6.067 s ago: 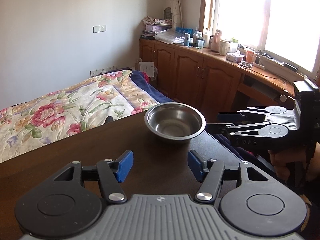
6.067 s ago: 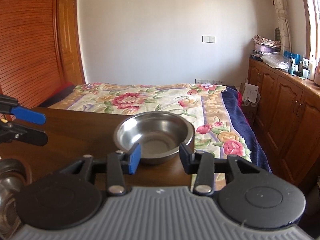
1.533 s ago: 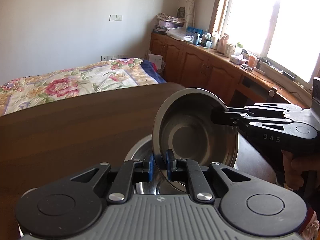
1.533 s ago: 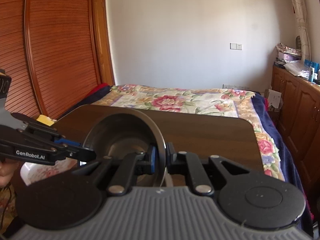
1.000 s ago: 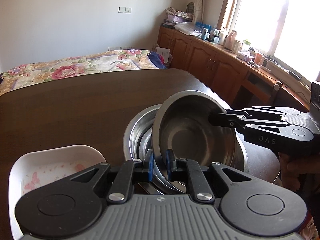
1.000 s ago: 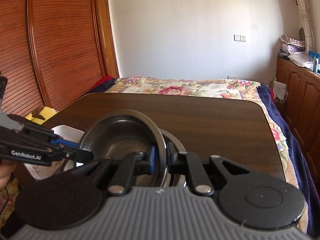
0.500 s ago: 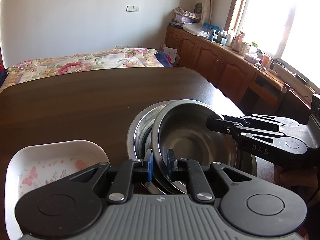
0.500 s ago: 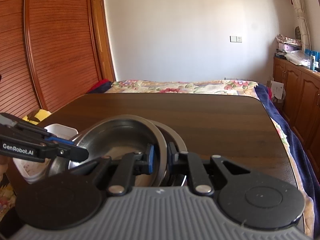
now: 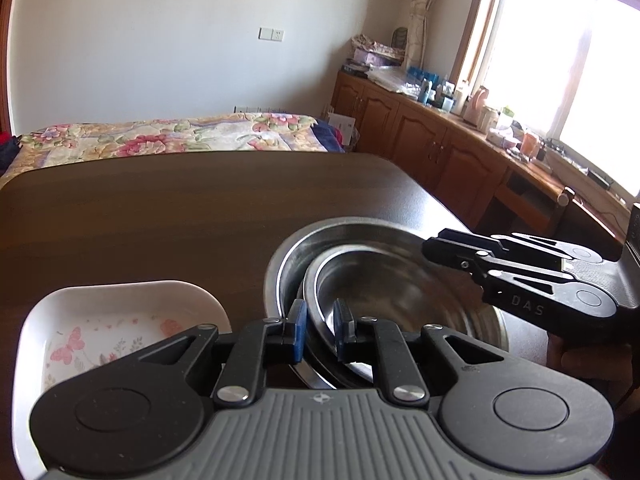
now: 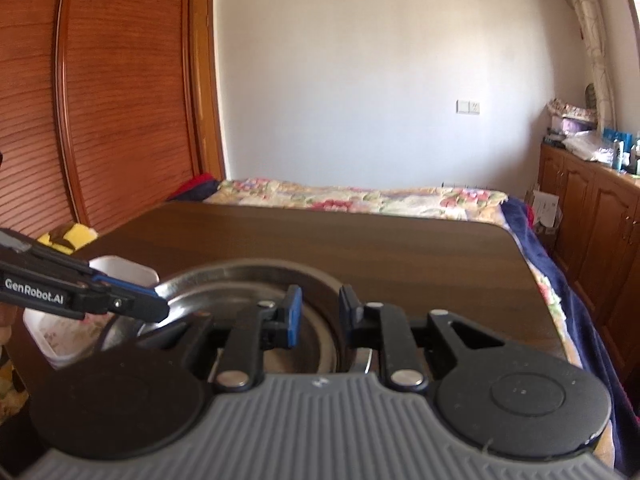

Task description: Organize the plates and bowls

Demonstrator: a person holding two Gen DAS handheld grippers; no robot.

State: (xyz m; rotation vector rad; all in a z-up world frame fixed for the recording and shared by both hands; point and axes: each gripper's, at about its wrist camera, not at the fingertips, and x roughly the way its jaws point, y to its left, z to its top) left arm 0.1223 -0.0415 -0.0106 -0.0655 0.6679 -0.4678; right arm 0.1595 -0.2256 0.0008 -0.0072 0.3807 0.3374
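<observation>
Dark wooden table (image 9: 160, 208) bears nested steel bowls (image 9: 384, 280). Left gripper (image 9: 320, 330), marked "GenRobot.AI", straddles the inner rim, slightly parted; right gripper (image 10: 318, 314), marked "DAS", likewise parted, holding nothing

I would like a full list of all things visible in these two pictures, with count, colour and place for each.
Round steel bowl: one, silver, nested in the larger basin.
Larger steel basin: one, silver, on the table, under the bowl.
White rectangular dish with butterfly print: one, white and pink, on the table left of the basin.
Dark wooden table: one, dark brown, under all dishes.
Floral bedspread: one, pink and cream, behind the table.
Wooden cabinets: a row, brown, under the window.
Left gripper: one, black with blue pads, slightly open around the bowl's rim.
Right gripper: one, black with blue pads, open at the opposite rim.
</observation>
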